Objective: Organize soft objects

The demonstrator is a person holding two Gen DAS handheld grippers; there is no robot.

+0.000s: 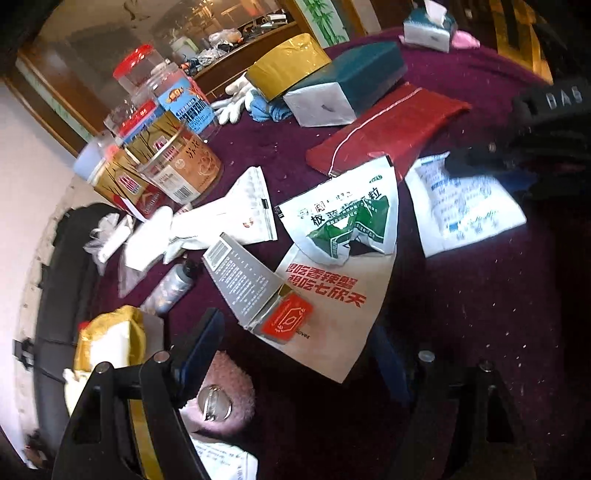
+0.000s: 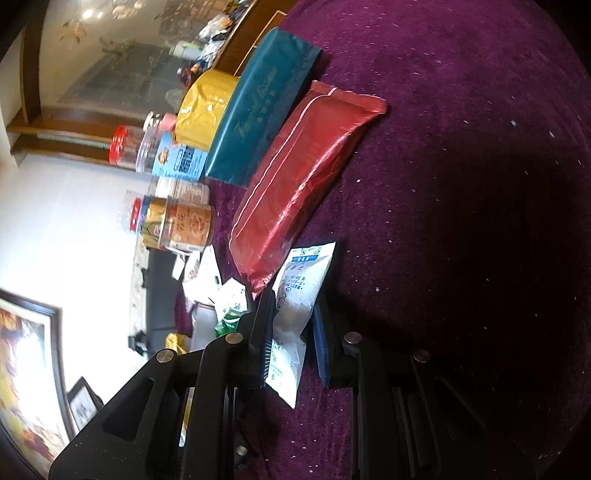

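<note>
On the purple tablecloth lie soft packs. A white and blue soft pouch sits between the fingers of my right gripper, whose jaws stand around it with gaps on both sides. The same pouch shows in the left wrist view under the right gripper. A red foil pack lies just beyond it, next to a teal tissue pack. My left gripper is open above a beige bag with red print and a green and white pouch.
Several jars stand at the table's left edge. A yellow tape roll, white gloves, a grey carton, a small bottle, a pink fuzzy item and a tissue box are also there.
</note>
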